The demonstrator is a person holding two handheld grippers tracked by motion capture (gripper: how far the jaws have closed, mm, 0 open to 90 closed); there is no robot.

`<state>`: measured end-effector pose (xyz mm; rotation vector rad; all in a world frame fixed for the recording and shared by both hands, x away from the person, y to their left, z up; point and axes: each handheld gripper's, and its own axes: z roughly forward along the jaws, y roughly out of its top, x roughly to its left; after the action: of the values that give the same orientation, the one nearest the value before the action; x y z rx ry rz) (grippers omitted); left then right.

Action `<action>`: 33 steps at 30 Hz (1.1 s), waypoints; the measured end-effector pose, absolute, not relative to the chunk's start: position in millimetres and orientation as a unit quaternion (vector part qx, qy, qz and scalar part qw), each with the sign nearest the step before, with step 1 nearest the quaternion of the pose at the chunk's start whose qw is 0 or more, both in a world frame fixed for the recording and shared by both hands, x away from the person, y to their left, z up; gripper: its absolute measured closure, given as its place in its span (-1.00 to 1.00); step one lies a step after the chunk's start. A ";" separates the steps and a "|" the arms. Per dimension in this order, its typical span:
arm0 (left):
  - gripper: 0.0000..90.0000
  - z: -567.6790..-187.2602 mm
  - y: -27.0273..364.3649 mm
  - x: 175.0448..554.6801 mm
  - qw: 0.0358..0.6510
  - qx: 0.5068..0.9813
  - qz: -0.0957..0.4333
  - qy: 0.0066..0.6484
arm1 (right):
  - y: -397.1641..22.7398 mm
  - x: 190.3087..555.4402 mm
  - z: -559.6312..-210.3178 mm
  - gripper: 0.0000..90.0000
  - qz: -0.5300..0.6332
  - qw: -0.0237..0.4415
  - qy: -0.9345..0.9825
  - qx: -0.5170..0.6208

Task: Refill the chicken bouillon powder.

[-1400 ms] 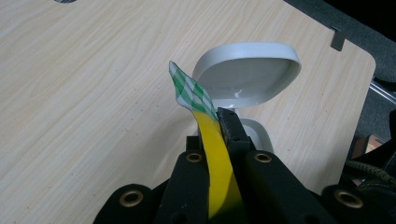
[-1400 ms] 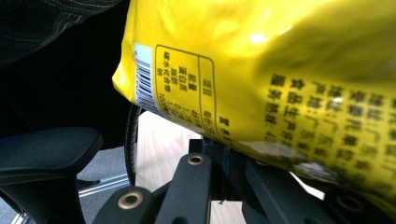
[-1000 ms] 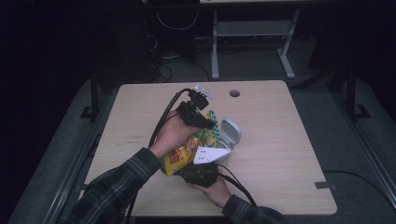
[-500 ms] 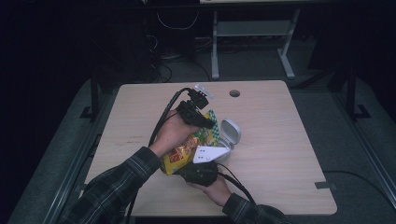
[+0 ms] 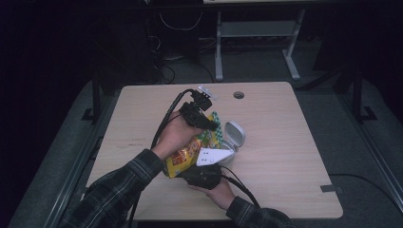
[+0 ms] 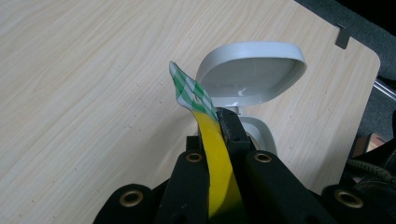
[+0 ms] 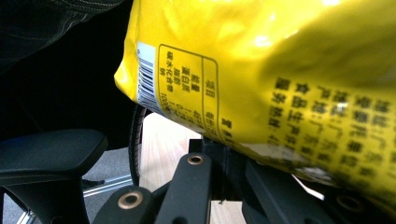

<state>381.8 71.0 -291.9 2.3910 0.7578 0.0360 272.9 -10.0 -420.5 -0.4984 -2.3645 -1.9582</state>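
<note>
A yellow snack bag [image 5: 185,154] with a green-checked top seal [image 5: 215,129] hangs above the middle of the wooden table [image 5: 285,142], held between both hands. My left gripper [image 5: 205,121] is shut on the bag's top; in the left gripper view the jaws pinch the yellow film [image 6: 217,163] just below the checked seal [image 6: 189,93]. My right gripper [image 5: 192,168] is at the bag's lower end, near the table's front. In the right gripper view the bag's printed back [image 7: 280,70] reaches down into the shut jaws.
A small white container [image 5: 232,140] with its hinged lid [image 6: 252,70] raised stands on the table just right of the bag. A cable hole [image 5: 238,95] lies at the table's far edge. A dark chair armrest [image 7: 51,154] sits beside the table.
</note>
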 end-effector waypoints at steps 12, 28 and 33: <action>1.00 -292.5 71.0 382.4 0.310 0.907 0.013 0.286 | -10.3 273.1 -421.0 1.00 -0.629 0.017 -0.760 -0.161; 1.00 -292.2 67.8 382.5 0.306 0.908 0.014 0.286 | -11.0 273.1 -420.8 1.00 -0.633 0.021 -0.756 -0.164; 1.00 -291.7 66.9 382.6 0.303 0.909 0.013 0.285 | -11.3 273.1 -420.6 1.00 -0.635 0.022 -0.755 -0.164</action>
<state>382.6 66.9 -291.7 2.4098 0.7566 0.0355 273.1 -11.3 -420.6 -0.5093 -2.3375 -1.9665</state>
